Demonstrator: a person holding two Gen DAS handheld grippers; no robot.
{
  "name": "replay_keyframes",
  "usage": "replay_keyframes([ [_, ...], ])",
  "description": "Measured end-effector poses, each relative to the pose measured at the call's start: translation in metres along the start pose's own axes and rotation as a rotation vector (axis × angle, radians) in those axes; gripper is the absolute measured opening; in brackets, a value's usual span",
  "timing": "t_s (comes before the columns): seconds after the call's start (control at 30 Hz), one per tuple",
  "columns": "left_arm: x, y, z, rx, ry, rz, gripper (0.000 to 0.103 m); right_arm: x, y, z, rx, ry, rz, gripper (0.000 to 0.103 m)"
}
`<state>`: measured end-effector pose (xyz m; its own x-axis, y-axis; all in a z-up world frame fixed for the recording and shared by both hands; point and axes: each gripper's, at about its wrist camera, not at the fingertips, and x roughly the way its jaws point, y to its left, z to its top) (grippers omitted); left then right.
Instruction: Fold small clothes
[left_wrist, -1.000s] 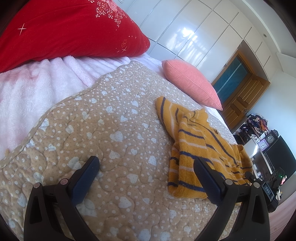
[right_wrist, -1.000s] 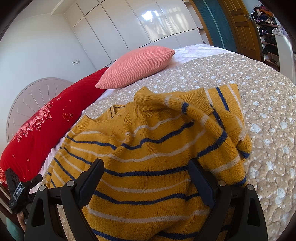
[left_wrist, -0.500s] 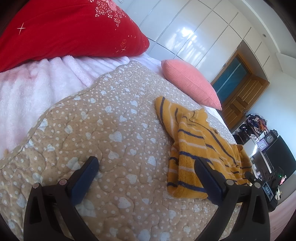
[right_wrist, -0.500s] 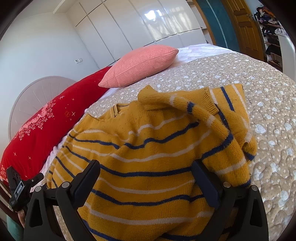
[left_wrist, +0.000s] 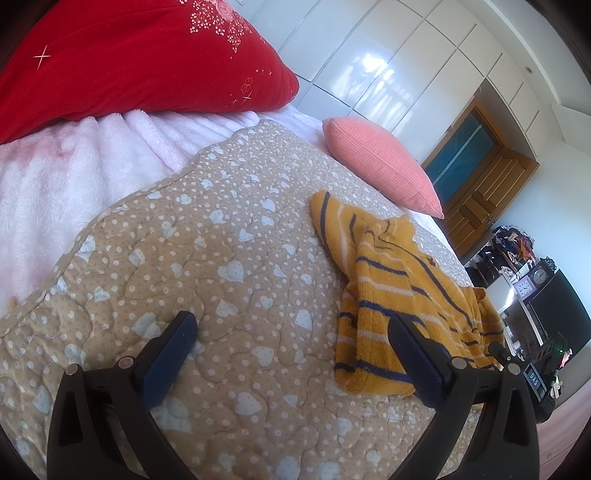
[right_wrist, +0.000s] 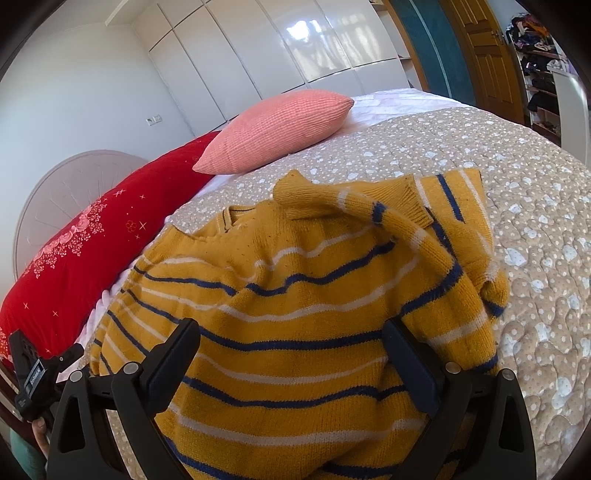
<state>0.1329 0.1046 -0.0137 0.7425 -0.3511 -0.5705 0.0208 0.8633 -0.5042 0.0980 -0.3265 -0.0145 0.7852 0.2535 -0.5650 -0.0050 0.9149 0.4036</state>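
my left claw (left_wrist: 291, 328) apart, empty, over quilt (left_wrist: 229, 258). right claw (right_wrist: 291, 336) apart, empty, over sweater (right_wrist: 295, 288), 1 sleeve (right_wrist: 369, 214) lying across it.

Glossy white wardrobe doors (right_wrist: 295, 48) reflected daylight | brown wooden door (left_wrist: 480, 199) stood right | beige quilted heart-print bedspread (left_wrist: 221, 240) covered bed | red embroidered pillow (left_wrist: 129, 55), pink ribbed cushion (right_wrist: 277, 129) at head
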Motion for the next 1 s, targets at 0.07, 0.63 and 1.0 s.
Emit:
replay_keyframes([
  [0.07,0.000,0.000,0.000,0.000,0.000,0.000,0.102,0.000,0.000,0.000,-0.001,0.000,-0.003,0.100],
  [0.63,0.025,-0.030,-0.005,0.097,0.054,0.154,0.102,0.004,0.006,-0.001,-0.039,0.019,-0.057,0.100],
  [1.0,0.028,-0.028,-0.001,0.124,0.097,0.192,0.103,0.009,0.012,-0.001,-0.070,0.034,-0.100,0.100],
])
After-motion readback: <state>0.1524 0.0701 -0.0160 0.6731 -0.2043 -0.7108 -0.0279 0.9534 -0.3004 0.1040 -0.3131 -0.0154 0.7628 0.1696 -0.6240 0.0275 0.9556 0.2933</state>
